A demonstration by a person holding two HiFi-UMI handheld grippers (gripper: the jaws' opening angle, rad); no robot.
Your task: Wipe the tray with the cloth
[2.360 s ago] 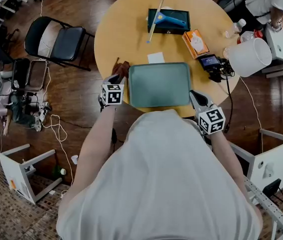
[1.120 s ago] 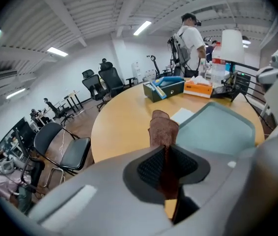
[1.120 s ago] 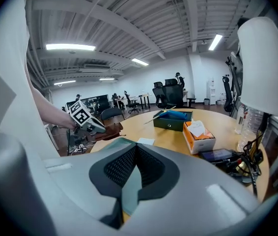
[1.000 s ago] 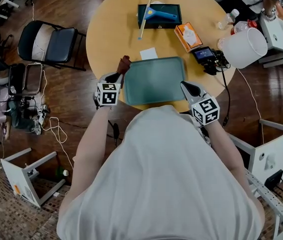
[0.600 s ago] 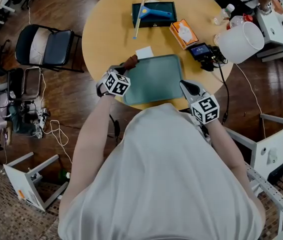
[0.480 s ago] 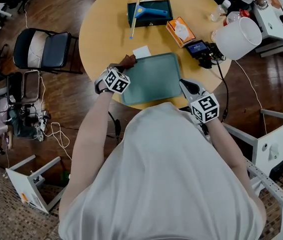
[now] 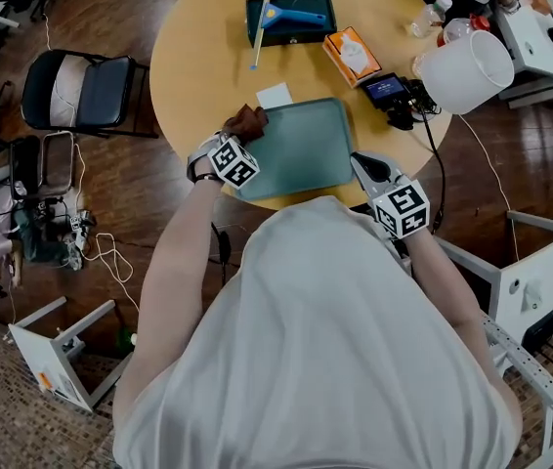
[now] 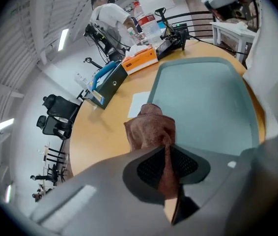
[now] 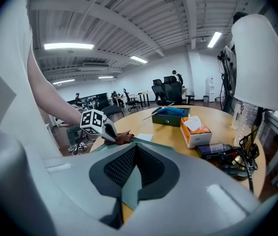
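**Cloth at the tray's far left corner; opposite side pinned**

Our left gripper (image 8: pixel 167 154) has its fingers clamped on the brown cloth (image 8: pixel 151 127); most of the fabric is bunched ahead of the tips, so cloth rather than plastic meets the surface; the cloth sits at the far left corner of the tray (image 7: pixel 301 149), over the rim; we can't tell if it presses down yet. Our right gripper (image 9: pixel 135 168) has its fingers closed on the tray's near right edge, with the thin rim pinched between the pads; we read that as a brace so the tray won't slide on the table (image 7: pixel 198 57). The tray lies at the table's near edge with nothing in it; the corner start suggests strokes across it; risk: the tray pivots about the single pinch.
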